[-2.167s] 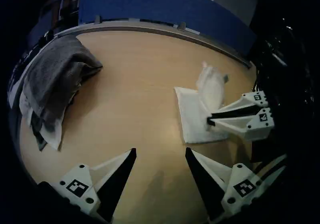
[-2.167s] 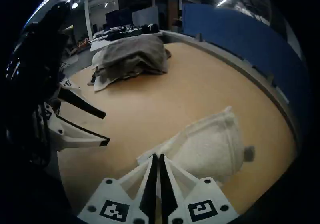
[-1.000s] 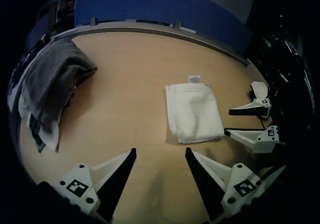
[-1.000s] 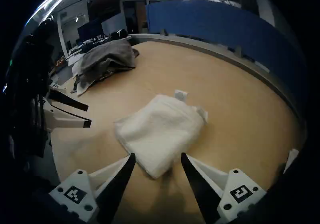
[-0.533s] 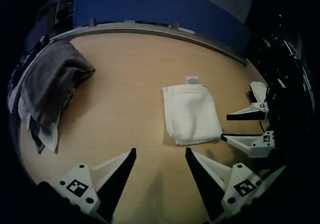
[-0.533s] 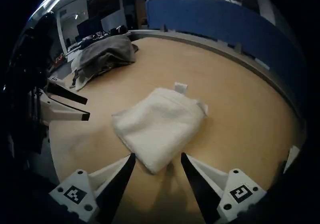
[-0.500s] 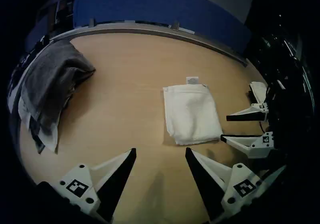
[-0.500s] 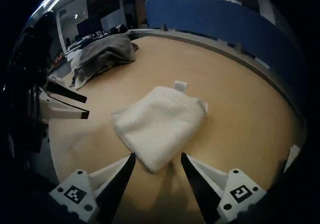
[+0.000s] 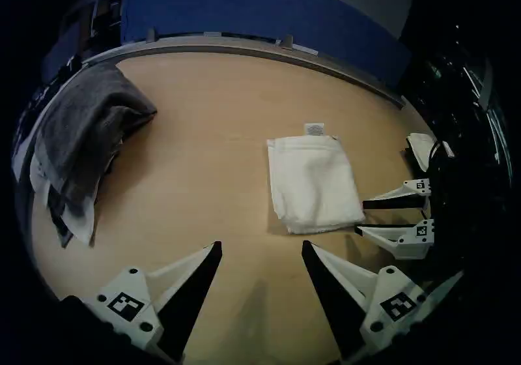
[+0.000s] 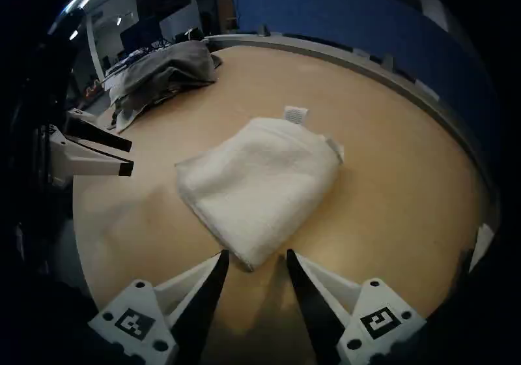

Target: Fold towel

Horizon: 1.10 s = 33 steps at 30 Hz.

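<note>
A white towel (image 9: 314,182) lies folded into a thick rectangle on the wooden table (image 9: 208,137), a small tag at its far edge. In the right gripper view the white towel (image 10: 260,182) fills the middle, its near corner just in front of my right gripper (image 10: 255,259), which is open with the corner between its tips. My left gripper (image 9: 260,248) stands open over bare table, nearer than the towel. In the left gripper view the right gripper (image 9: 359,216) sits at the towel's right corner. The left gripper (image 10: 127,156) is seen at the left in the right gripper view.
A heap of grey and white towels (image 9: 84,143) lies at the table's far left, also seen as the grey heap (image 10: 163,72) in the right gripper view. A blue partition (image 9: 260,13) runs behind the table's curved back edge. A small white object (image 9: 423,148) sits at the right edge.
The right gripper let go of the towel, which now lies flat and folded. Since then it has moved closer to the towel's near corner, its fingers narrowing a little. My left gripper has stayed put.
</note>
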{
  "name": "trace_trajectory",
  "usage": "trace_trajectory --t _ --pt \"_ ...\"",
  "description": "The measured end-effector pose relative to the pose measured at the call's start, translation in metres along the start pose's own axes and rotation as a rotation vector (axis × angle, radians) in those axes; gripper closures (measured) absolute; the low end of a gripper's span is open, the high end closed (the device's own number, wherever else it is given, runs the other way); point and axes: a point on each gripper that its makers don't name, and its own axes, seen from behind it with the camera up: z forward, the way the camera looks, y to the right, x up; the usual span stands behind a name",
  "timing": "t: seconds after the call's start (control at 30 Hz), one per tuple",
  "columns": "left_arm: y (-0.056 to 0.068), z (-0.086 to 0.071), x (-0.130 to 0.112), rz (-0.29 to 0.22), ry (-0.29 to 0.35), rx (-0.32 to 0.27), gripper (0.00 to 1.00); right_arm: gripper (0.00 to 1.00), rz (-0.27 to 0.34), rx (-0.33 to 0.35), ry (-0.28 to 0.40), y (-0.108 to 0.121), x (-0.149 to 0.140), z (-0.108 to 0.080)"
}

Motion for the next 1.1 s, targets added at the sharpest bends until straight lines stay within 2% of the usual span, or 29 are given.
trace_trajectory --t 0.17,0.53,0.87,1.1 --pt "-0.002 0.0 0.0 -0.004 0.001 0.001 0.09 0.49 0.019 0.009 -0.004 -0.004 -0.001 0.001" --pt "-0.005 0.0 -0.002 -0.004 0.0 0.003 0.09 0.93 0.057 0.026 -0.028 -0.007 -0.007 0.003" --pt "-0.004 0.0 -0.001 -0.003 -0.002 0.004 0.09 0.98 0.03 0.014 -0.006 -0.006 -0.001 -0.002" --pt "-0.002 -0.001 0.003 0.003 0.005 0.001 0.09 0.98 0.009 0.004 0.046 -0.001 0.021 -0.016"
